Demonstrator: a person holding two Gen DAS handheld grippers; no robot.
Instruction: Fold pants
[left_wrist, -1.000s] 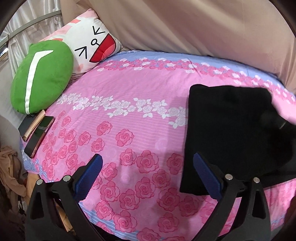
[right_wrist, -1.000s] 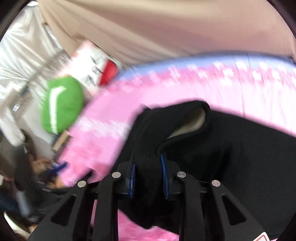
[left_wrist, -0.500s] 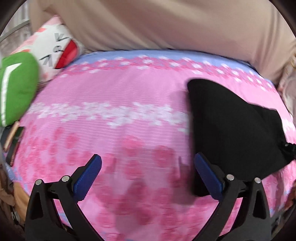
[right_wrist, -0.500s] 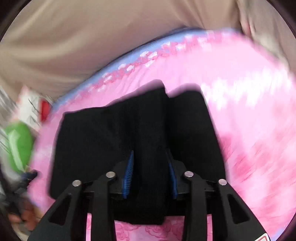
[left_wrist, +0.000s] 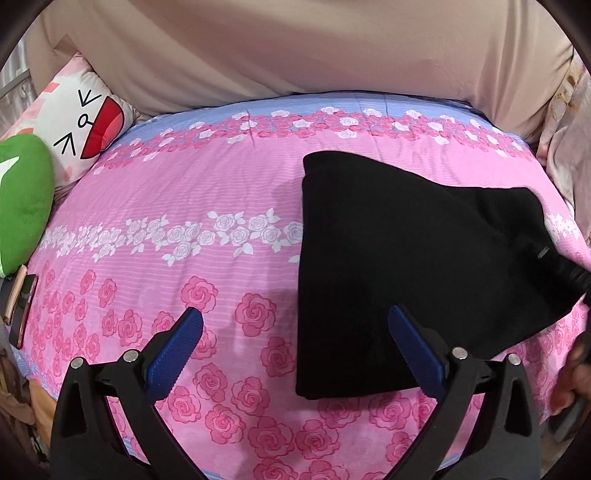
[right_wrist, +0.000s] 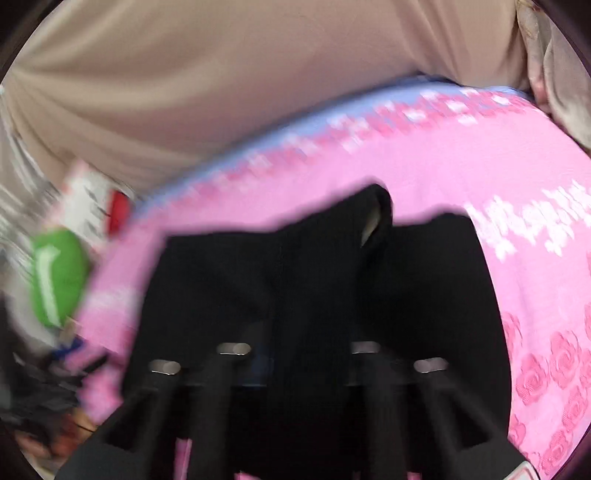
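Pants (left_wrist: 388, 266) lie folded, black, on the right part of the pink rose bedsheet (left_wrist: 184, 206). Left gripper (left_wrist: 295, 343) spread wide, holding nothing, just above sheet. Right gripper (right_wrist: 308, 354) pinches a lifted fold of pants — view blurred.

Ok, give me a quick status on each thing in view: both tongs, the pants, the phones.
Left tongs: open, holding nothing, above the bedspread beside the pants.
Right tongs: shut on a fold of the pants; view blurred.
Black pants: partly folded on the bed, right side lifted.
Phones: lying at the bed's left edge, untouched.
Green pillow: resting by the cartoon pillow.
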